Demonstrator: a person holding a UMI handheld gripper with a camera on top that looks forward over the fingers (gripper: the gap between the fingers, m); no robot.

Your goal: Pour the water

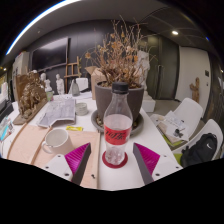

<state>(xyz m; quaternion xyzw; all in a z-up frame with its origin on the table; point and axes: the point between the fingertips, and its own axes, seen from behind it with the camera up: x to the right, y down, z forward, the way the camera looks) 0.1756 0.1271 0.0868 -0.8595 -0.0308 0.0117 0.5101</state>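
Dim ceiling lighting and a dark rear wall frame a cluttered white table (110, 172) that fills the lower part of the gripper view.

Task object: a clear plastic bottle (118, 126) stands upright on the table. It carries a dark cap and a red label around its lower body. The bottle sits just ahead of the gripper (108, 163), centred on the gap between the two fingers, with its base near the fingertip line.

Gripper state: the fingers are spread wide apart. The magenta pads (146, 155) face inward. Open space shows between each finger and the bottle, so the gripper holds nothing.

Surrounding items:
- A white mug (56, 139) stands left of the bottle, ahead of the left finger, its handle turned toward the gripper.
- A yellow object (75, 128), too small to identify, lies just beyond the mug.
- A large dark pot (112, 101) with dried brown branches (120, 57) stands directly behind the bottle.
- A second bunch of dried plant material (30, 95) stands at the far left of the table.
- Loose papers (57, 111) lie between that bunch and the pot.
- More papers and white items (186, 116) lie to the right of the bottle, with a dark object (200, 148) nearer the right finger.
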